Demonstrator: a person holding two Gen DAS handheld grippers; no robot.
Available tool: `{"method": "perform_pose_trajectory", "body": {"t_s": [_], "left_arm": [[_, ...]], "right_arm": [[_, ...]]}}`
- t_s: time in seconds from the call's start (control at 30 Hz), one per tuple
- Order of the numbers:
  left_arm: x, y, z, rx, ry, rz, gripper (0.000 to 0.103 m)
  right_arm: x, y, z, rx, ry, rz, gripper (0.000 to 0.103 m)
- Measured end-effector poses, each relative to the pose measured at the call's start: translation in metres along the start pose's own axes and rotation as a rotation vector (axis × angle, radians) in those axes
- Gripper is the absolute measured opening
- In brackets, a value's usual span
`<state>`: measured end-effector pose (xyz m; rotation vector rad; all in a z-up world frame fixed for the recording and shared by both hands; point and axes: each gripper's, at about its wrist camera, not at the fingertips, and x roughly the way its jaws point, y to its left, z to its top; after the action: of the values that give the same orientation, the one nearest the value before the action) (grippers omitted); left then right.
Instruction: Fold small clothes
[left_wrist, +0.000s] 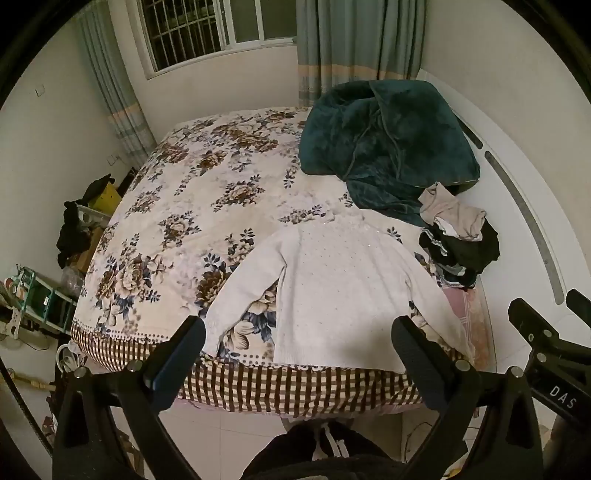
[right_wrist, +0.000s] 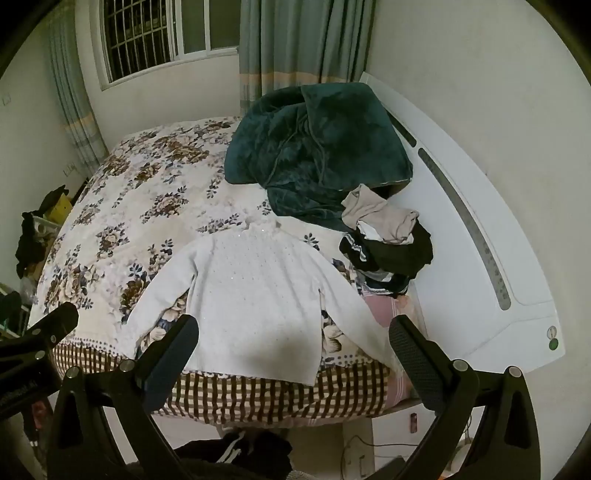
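A small white knit sweater (left_wrist: 332, 288) lies flat on the floral bedspread (left_wrist: 192, 206), collar away from me, both sleeves spread out, hem at the near bed edge. It also shows in the right wrist view (right_wrist: 255, 295). My left gripper (left_wrist: 299, 332) is open and empty, held above the hem. My right gripper (right_wrist: 293, 332) is open and empty, also above the hem, toward the right sleeve. The right gripper shows at the right edge of the left wrist view (left_wrist: 546, 343).
A pile of dark and beige clothes (left_wrist: 458, 236) lies on the bed's right side, also in the right wrist view (right_wrist: 388, 240). A dark green blanket (left_wrist: 384, 140) is heaped behind it. A white headboard (right_wrist: 480, 229) runs along the right. Clutter (left_wrist: 74, 236) stands left of the bed.
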<state>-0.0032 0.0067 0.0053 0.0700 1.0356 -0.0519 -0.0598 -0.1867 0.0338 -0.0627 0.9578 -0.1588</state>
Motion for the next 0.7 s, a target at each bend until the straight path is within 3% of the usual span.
{"method": "perform_pose_trajectory", "body": {"t_s": [0.7], "left_arm": [[-0.0015,0.0022,-0.0019,0.0,-0.01,-0.001,0.103]], "right_arm": [[-0.0058,0.0002,-0.0022,-0.003,-0.008,0.002,0.103]]}}
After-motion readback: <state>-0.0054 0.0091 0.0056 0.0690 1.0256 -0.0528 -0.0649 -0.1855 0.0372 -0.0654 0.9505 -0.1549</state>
